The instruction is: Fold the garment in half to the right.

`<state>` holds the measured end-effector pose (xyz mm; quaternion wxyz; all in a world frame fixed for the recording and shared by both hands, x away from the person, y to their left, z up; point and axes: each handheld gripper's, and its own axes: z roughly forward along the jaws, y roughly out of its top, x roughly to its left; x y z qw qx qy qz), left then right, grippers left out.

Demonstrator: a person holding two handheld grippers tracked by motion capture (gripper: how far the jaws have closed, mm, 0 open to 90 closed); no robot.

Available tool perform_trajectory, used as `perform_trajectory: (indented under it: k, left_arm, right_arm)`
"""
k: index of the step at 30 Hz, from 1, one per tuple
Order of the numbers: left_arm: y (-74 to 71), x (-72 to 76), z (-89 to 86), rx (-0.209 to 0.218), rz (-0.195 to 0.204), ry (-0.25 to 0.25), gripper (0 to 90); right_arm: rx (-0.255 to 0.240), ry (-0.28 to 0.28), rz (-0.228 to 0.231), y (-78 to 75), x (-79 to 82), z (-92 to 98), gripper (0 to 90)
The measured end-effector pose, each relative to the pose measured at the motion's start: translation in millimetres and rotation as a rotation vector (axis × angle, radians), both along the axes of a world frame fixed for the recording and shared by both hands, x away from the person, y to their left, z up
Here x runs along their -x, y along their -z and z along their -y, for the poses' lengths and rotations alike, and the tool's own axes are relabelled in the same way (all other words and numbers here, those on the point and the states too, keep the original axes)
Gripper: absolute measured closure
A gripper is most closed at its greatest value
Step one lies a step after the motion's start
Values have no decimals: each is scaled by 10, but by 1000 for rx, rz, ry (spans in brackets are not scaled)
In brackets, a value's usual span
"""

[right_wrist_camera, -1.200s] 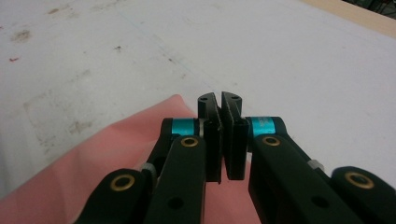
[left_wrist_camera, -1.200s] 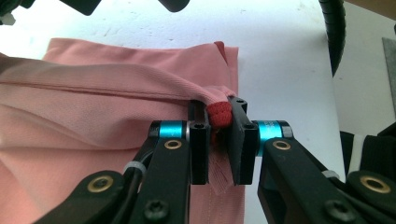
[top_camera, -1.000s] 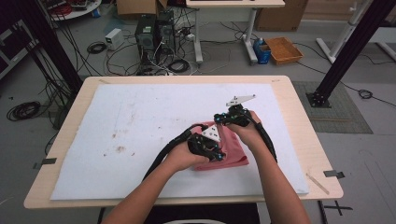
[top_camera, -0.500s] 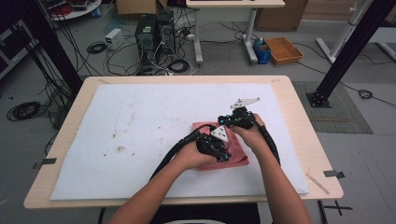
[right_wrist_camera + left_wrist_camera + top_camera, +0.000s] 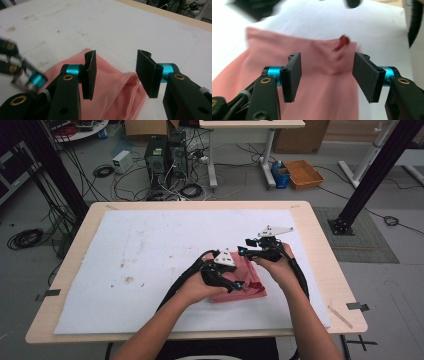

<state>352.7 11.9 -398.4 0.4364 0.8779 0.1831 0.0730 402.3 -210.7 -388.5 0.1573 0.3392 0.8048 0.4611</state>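
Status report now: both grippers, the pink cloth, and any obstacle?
Left gripper and right gripper open, jaws just opened, nothing pinched. Pink cloth folded on white mat. No obstacle near.

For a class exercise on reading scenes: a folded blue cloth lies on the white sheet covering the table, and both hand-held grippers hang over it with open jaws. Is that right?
Not quite: the cloth is pink, not blue, as the high view and both gripper views show. The rest stands: it lies folded on the white sheet, and the left hand-held gripper and right hand-held gripper have just opened their jaws over it, gripping nothing.
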Motion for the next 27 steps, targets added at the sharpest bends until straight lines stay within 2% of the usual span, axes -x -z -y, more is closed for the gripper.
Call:
perform_trajectory:
  k: [5,9,14,18,21,22,27]
  left_arm:
    - [26,13,-316,15,9,-71,383]
    - [78,48,-604,19,15,-127,383]
    - [140,82,-960,48,12,-192,383]
    - [136,95,-1150,49,19,-231,383]
    - [129,104,-1305,49,25,-256,383]
    - [127,106,-1347,50,27,-267,383]
    - [100,95,-1499,48,42,-311,383]
  right_arm:
    - [32,-39,4,30,172,-21,506]
    - [60,-68,-17,109,323,-24,503]
    - [114,-75,-64,260,477,50,503]
    - [136,-66,-100,349,599,132,517]
    - [137,-64,-123,423,638,211,606]
    - [131,-67,-131,447,638,241,678]
    - [76,-103,-158,514,639,300,842]
